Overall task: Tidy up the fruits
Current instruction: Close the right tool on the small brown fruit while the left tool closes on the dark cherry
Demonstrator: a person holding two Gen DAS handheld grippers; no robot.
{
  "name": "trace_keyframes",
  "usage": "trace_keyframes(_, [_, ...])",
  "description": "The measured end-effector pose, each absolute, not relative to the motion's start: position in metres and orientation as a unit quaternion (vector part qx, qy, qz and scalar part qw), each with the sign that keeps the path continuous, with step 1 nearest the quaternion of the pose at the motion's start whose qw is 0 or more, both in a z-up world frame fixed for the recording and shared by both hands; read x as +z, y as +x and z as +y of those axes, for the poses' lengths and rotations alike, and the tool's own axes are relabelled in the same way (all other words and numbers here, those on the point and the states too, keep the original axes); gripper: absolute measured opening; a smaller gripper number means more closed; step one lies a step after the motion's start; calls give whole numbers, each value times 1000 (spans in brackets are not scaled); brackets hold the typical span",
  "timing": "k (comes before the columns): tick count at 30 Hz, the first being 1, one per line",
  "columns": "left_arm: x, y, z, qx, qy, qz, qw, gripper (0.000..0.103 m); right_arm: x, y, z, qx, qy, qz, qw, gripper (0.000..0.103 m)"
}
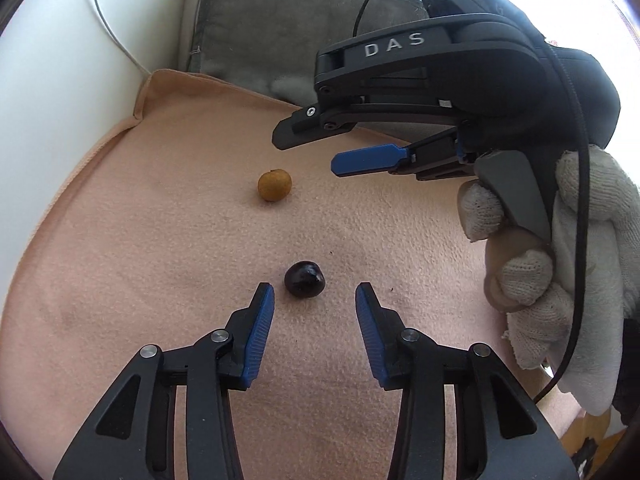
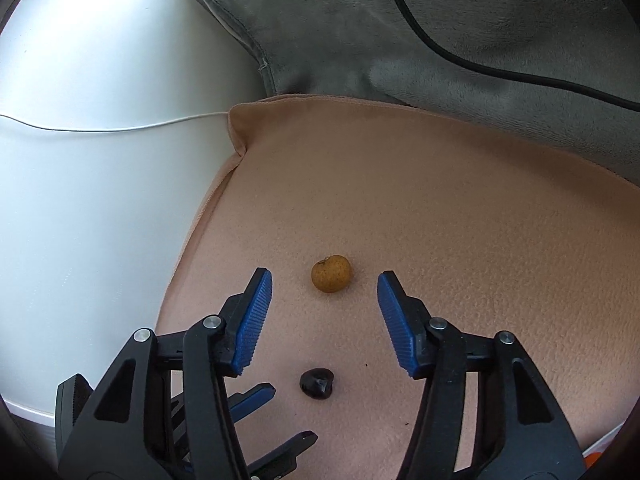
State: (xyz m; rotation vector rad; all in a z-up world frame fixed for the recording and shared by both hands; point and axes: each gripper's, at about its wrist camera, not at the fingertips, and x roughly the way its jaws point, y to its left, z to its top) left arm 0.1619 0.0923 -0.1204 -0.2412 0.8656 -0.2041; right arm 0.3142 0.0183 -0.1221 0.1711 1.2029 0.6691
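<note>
Only readable thing here is "DAS", in pale raised capital letters along the top arm of the right gripper (image 1: 316,152), seen from the left wrist camera. It sits on the black housing just behind the hinge, well back from the jaws, with the letters spaced out and tilted slightly upward along the arm. Nothing else on that gripper reads as text, no numbers or stickers I can make out. The right wrist camera shows no lettering at all, no labels, no brand marks, no signs anywhere.
</note>
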Motion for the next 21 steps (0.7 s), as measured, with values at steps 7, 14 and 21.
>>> trace_keyframes(7, [-130, 168, 87, -95, -115, 425, 893, 39, -144, 327, 33, 303, 65, 566, 764, 49])
trace_keyframes(14, [-132, 176, 83, -94, -105, 426, 894, 38, -150, 330, 44, 305, 54, 566, 764, 44])
trace_keyframes(21, [-135, 177, 82, -90, -96, 426, 895, 33, -152, 330, 53, 302, 36, 566, 766, 40])
